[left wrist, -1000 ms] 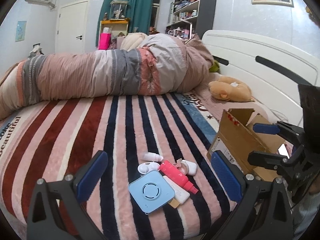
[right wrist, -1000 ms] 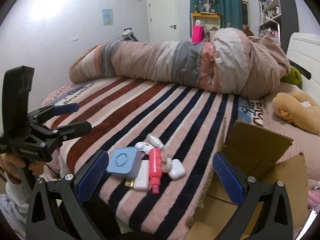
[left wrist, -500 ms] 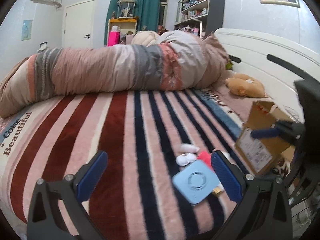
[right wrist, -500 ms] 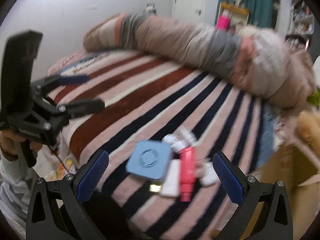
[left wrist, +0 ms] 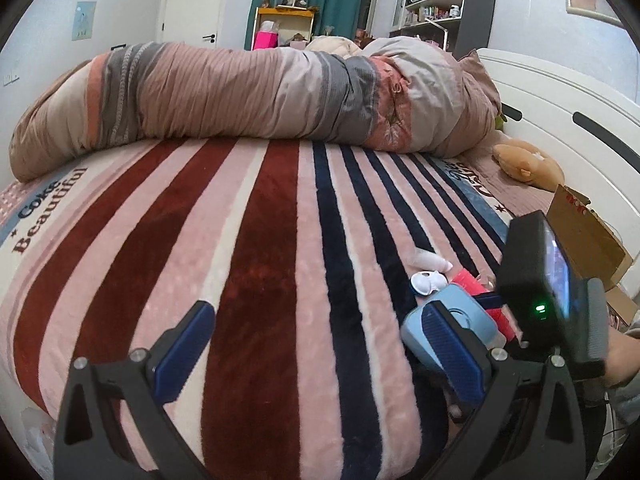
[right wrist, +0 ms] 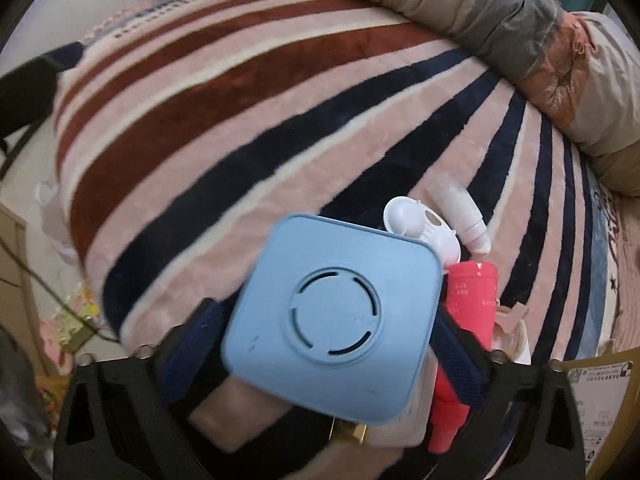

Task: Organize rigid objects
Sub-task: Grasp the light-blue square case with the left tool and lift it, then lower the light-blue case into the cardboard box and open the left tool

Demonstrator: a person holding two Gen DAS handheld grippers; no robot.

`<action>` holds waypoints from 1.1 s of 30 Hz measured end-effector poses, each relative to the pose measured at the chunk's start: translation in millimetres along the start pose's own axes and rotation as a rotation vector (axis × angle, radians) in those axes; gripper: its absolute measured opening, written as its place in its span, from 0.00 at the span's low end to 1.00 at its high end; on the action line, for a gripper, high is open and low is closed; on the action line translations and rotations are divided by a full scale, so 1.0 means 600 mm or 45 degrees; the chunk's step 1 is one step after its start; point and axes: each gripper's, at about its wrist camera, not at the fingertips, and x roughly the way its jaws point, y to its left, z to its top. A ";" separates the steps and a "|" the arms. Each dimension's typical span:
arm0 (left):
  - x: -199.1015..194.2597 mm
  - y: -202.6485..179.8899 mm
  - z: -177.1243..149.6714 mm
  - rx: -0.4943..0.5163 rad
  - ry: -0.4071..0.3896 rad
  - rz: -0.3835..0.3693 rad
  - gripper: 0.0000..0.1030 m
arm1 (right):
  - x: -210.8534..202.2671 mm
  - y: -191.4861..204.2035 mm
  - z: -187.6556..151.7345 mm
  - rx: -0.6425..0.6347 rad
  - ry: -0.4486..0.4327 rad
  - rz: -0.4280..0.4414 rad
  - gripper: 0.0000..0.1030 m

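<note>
A light blue square box [right wrist: 332, 316] with a round vent lies on the striped blanket among a red bottle [right wrist: 472, 300], a white clip-like piece [right wrist: 416, 224] and a small white tube [right wrist: 460, 208]. My right gripper [right wrist: 324, 344] is open, its blue pads on either side of the blue box, close to its edges. In the left wrist view the blue box [left wrist: 460, 320] sits at the right, partly hidden by my left finger and the right gripper's body [left wrist: 548, 288]. My left gripper [left wrist: 316, 348] is open and empty above the blanket.
A cardboard box [left wrist: 588, 232] stands open at the right, by the white headboard [left wrist: 560, 96]. A rolled quilt [left wrist: 260, 96] lies across the far side of the bed. A plush toy [left wrist: 524, 164] rests near the headboard. The bed edge is near, with floor clutter at the left [right wrist: 68, 320].
My right gripper has dropped down and forward onto the pile, so the blue box now sits between its pads. My left gripper has swung left, away from the pile.
</note>
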 end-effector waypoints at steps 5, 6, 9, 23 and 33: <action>0.009 0.001 -0.001 -0.001 0.026 -0.087 0.99 | -0.007 -0.004 -0.005 -0.019 -0.065 -0.046 0.82; 0.013 0.000 0.000 -0.003 0.036 -0.119 0.99 | -0.014 -0.009 -0.008 -0.017 -0.075 -0.037 0.82; 0.018 -0.010 0.010 -0.004 0.051 -0.254 0.99 | -0.048 -0.017 -0.014 -0.023 -0.144 -0.024 0.81; -0.021 -0.177 0.133 0.137 0.073 -0.906 0.99 | -0.300 -0.056 -0.055 -0.023 -0.734 0.058 0.81; -0.021 -0.400 0.201 0.289 0.209 -1.050 0.67 | -0.403 -0.185 -0.169 0.171 -0.946 -0.046 0.79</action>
